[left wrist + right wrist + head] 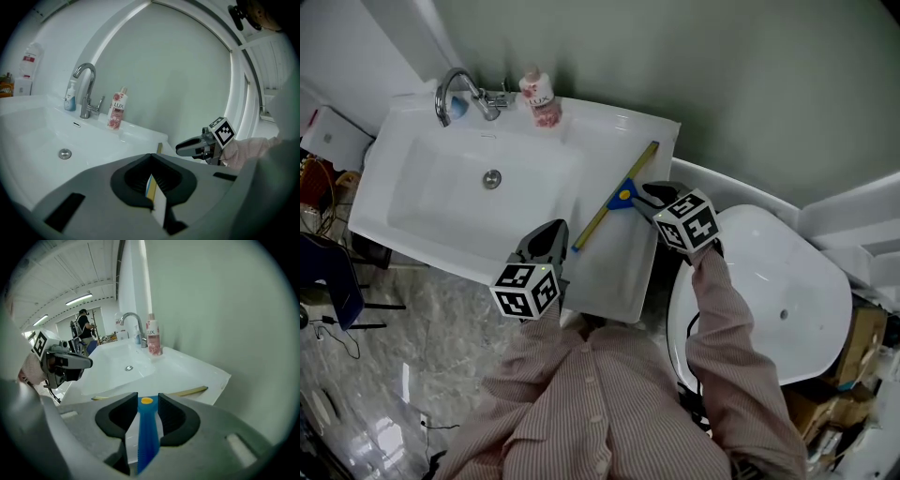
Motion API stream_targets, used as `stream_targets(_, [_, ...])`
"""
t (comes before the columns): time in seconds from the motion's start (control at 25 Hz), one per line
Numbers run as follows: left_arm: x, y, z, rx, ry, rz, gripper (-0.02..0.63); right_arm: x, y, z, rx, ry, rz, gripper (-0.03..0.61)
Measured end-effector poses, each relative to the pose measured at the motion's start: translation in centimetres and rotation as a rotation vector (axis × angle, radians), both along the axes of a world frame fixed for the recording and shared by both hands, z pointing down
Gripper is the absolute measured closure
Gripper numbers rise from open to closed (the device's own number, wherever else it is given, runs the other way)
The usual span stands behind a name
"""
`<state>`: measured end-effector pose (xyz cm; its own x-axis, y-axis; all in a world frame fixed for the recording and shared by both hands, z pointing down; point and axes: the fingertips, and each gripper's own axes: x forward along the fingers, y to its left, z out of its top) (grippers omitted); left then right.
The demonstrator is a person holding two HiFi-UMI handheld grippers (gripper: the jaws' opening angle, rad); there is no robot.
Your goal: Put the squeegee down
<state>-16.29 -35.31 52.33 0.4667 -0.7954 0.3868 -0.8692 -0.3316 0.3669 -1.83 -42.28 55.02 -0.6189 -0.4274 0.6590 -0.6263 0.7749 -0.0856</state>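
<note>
While it hovers at the basin's (441, 202) front edge, left hand-held gripper (551, 230): jaws pressed together.
Squeegee (605, 211): flat on the white surface (619, 272), right of the basin, blade diagonal.
Right hand-held gripper (649, 191): jaws spread, blue handle showing through the gap, not pinched.

Pink-striped button-front shirt (581, 403) across lower centre, long sleeve (722, 309) at right. Grey, black-padded left gripper (548, 234) and right gripper (654, 192), each topped by a black-and-white marker cube (526, 289).
</note>
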Motion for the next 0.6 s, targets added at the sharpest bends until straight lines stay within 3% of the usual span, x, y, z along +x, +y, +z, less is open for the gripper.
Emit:
stream_targets(0.12, [0.2, 0.0, -1.0, 0.025, -0.006, 0.010, 0.612, -0.4, 0.3, -1.3, 0.025, -0.053, 0.009, 0.457])
stream_targets(0.4, [0.4, 0.1, -3.1, 0.080, -0.021, 0.026, 0.612, -0.2, 1.1, -4.0, 0.086, -0.159, 0.087, 0.565])
stream_targets(0.6, [0.5, 0.2, -4.6, 0.120, -0.031, 0.042, 0.612, -0.5, 1.9, -5.7, 0.107, -0.242, 0.123, 0.572])
